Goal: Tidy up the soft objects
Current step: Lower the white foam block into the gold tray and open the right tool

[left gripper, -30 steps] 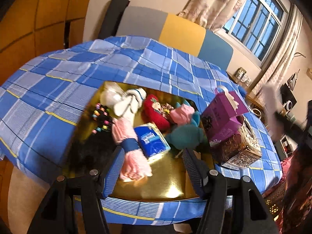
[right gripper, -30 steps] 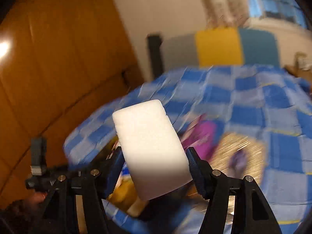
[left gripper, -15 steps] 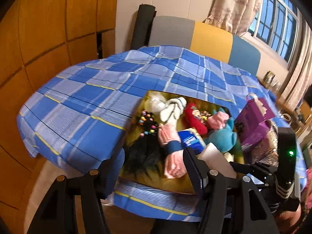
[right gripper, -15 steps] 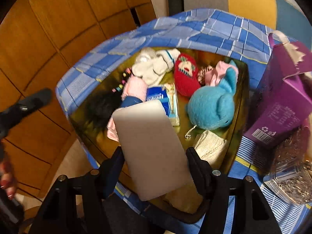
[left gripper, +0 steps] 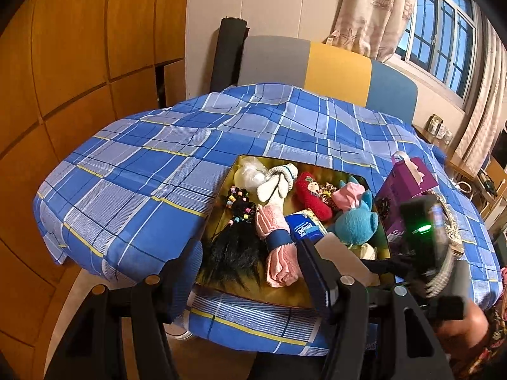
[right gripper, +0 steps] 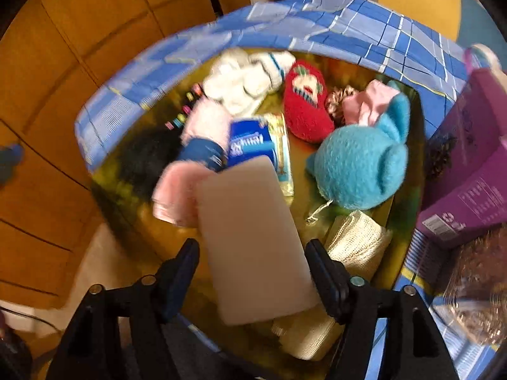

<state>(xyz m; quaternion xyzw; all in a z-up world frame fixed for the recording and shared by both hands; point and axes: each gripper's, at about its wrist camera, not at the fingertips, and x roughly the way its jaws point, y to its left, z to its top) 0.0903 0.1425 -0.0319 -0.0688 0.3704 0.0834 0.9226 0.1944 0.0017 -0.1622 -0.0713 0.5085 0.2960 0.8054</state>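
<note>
While your right gripper (right gripper: pixel 252 272) clamps the white sponge (right gripper: pixel 253 237), it has dropped from mid-air to low over the gold tray's (right gripper: pixel 408 202) near edge, beside the blue plush (right gripper: pixel 361 164). Left gripper (left gripper: pixel 250 272) wide, empty, backed off. Placement looks imminent.

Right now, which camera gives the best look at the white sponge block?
The right wrist view: the white sponge block fills the centre, held in the right gripper. The left wrist view shows only a corner of it behind a finger.
</note>
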